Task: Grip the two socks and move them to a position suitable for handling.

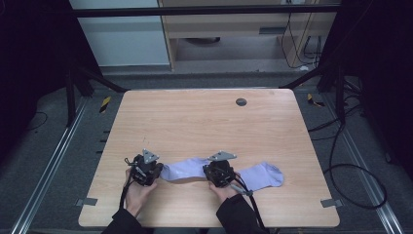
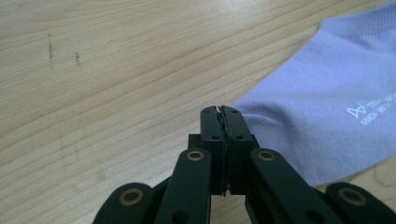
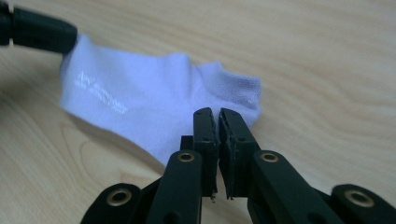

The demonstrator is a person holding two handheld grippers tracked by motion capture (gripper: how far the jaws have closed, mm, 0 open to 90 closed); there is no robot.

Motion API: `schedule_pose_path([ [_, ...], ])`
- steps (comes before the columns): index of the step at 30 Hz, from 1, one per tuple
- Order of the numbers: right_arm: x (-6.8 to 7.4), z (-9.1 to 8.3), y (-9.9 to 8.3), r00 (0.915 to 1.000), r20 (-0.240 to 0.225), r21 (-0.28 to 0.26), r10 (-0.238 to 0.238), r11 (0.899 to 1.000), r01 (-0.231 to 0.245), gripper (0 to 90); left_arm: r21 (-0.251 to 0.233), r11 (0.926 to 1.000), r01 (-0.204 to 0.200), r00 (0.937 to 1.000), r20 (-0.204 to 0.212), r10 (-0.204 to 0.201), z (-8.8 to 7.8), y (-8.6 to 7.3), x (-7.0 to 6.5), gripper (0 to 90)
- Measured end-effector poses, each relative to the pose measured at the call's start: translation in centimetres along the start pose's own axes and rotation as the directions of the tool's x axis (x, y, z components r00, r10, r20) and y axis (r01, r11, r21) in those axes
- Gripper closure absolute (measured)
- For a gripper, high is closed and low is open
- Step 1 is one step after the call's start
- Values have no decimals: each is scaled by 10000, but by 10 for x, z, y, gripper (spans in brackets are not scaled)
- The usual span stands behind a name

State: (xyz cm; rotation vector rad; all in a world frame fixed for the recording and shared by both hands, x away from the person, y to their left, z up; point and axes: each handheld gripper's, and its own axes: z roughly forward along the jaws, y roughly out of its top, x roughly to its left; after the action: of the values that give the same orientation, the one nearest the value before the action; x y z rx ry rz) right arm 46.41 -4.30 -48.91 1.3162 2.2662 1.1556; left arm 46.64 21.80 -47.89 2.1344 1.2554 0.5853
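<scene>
The counter [image 1: 204, 122] is a light wooden top with rounded corners and plain grain running across it. A small dark round disc [image 1: 241, 102] sits near its far edge, right of the middle. 1 pale lilac sock [image 1: 260, 175] lies stretched sideways along the near part of the counter, flat at its right end, with small white lettering printed on the fabric. 2 faint dark scuffs [image 2: 63, 49] mark the bare wood.

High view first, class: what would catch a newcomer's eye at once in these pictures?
A pale lilac sock lies across the near part of the wooden table, with a second sock to its right. The left gripper pinches its left end, and the right gripper sits between the two socks, jaws closed.
</scene>
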Motion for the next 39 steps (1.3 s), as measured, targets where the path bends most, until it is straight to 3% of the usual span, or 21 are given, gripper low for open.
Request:
schedule_pose_path([
  [5, 2, 3, -6, 10000, -38, 106, 64, 9999, -63, 793, -13, 9999, 135, 9997, -210, -135, 0, -3, 5, 817],
  [12, -11, -22, 9, 9999, -111, -737, -42, 9973, 34, 742, -890, 9925, 833, 9964, -91, -845, -16, -1, 12, 694],
  [17, -30, -41, 18, 10000, 76, -1206, -39, 9927, 48, 689, -1506, 9835, 1000, 9950, 121, -993, -30, 6, 11, 645],
  [22, -53, -61, 16, 9994, 305, -1383, -147, 9902, 187, 633, -1766, 9801, 908, 9954, 463, -839, -38, 14, -1, 620],
  [26, -73, -78, 10, 9980, 632, -1460, -99, 9891, 190, 595, -1774, 9819, 667, 9959, 719, -546, -39, 19, -14, 601],
  [31, -103, -105, -6, 9937, 1123, -1483, -56, 9887, 223, 575, -1699, 9846, 415, 9948, 984, -250, -34, 26, -30, 584],
  [39, -135, -130, -32, 9861, 1659, -1216, 86, 9925, 118, 560, -1627, 9867, 52, 9895, 1436, 185, -21, 41, -61, 580],
])
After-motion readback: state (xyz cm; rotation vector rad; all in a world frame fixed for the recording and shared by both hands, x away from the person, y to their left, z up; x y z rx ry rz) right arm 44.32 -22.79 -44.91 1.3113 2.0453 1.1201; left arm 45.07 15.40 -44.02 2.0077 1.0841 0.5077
